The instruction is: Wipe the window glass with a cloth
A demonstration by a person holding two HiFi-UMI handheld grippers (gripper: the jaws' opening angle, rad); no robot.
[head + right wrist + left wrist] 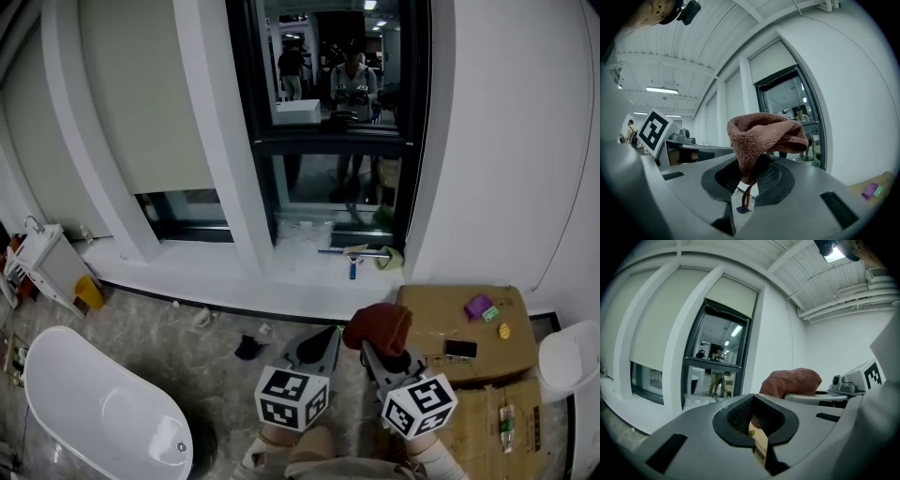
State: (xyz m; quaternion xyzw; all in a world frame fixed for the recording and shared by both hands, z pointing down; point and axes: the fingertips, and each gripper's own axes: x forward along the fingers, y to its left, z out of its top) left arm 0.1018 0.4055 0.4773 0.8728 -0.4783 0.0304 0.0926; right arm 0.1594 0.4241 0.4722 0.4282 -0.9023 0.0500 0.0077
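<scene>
The window glass (330, 70) stands ahead in a dark frame, a lower pane (337, 183) beneath it; it also shows in the left gripper view (717, 345) and the right gripper view (790, 101). A reddish-brown cloth (378, 326) is bunched up in my right gripper (382, 354), which is shut on it. In the right gripper view the cloth (764, 136) bulges above the jaws of the gripper (749, 177). My left gripper (319, 345) is beside it, shut and holding nothing (752, 420). Both are well short of the glass.
A squeegee (359, 253) and a green rag (391, 258) lie on the white sill (216, 272). A cardboard box (441, 319) at the right carries a phone (460, 349) and small toys. A white bathtub (94, 403) is at lower left, a white seat (567, 356) at far right.
</scene>
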